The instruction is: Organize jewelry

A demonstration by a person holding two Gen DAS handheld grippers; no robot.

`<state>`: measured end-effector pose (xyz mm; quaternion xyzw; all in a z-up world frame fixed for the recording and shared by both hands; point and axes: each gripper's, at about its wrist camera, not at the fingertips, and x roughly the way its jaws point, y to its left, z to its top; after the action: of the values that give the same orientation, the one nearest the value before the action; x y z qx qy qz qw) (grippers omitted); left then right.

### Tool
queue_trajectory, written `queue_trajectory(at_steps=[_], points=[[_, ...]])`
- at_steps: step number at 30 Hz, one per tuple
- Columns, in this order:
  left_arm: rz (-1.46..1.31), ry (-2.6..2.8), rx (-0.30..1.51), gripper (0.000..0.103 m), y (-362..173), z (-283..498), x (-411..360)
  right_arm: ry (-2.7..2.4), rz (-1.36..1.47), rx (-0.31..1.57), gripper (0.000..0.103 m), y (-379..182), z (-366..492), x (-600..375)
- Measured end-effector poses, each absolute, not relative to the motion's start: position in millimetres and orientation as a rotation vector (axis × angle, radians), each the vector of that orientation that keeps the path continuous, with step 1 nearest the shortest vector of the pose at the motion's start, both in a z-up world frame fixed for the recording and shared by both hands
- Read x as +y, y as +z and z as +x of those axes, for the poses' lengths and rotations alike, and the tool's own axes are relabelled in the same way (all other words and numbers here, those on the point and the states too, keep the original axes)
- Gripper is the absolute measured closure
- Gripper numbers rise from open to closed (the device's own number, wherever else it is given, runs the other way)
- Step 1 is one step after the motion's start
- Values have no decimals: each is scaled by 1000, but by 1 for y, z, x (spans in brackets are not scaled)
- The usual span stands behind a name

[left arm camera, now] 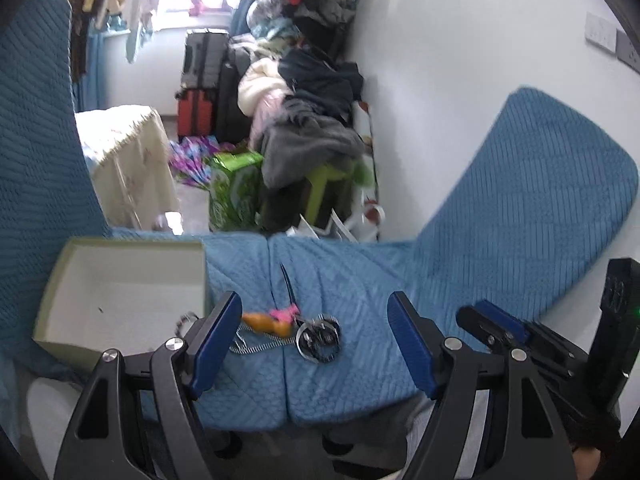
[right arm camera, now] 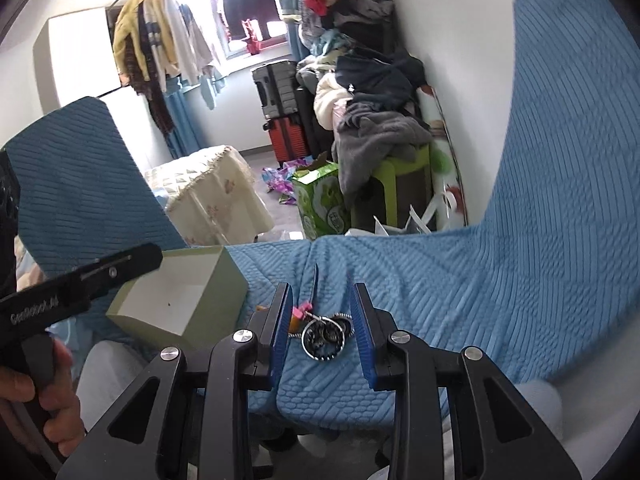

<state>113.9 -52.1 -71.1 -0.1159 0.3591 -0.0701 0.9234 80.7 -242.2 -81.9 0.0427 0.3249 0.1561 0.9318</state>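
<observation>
A quilted blue cover (left arm camera: 352,280), ribbed and diamond-stitched, draped the seat. On it sat a rectangular pale-green cardboard box (left arm camera: 120,300), open-topped, white inside. Just right of the box lay the jewelry pile (left arm camera: 296,330): ringed silver bangles (right arm camera: 324,336), a coiled chain, an orange piece and a pink clip. The left gripper (left arm camera: 316,344) stood wide apart, empty. The right gripper (right arm camera: 324,332) was narrowly parted, gripping nothing, bangles seen between its blue ridged pads (right arm camera: 280,336).

On the cushion (left arm camera: 360,280) before me, the open box (left arm camera: 120,292) sits at its left edge. The jewelry pile (left arm camera: 296,330) lies right of the box, over the middle seam near the front edge, apart from the box.
</observation>
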Motion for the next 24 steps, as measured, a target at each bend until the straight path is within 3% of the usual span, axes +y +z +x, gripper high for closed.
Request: queue_trajectory(at_steps=[6, 9, 24], points=[[-242, -180, 828, 29, -118, 117, -58, 311, 105, 719, 75, -123, 74, -244], [-261, -183, 877, 34, -143, 129, -57, 316, 86, 750, 75, -139, 80, -242], [-369, -119, 1015, 44, -229, 197, -50, 484, 97, 893, 76, -199, 166, -226]])
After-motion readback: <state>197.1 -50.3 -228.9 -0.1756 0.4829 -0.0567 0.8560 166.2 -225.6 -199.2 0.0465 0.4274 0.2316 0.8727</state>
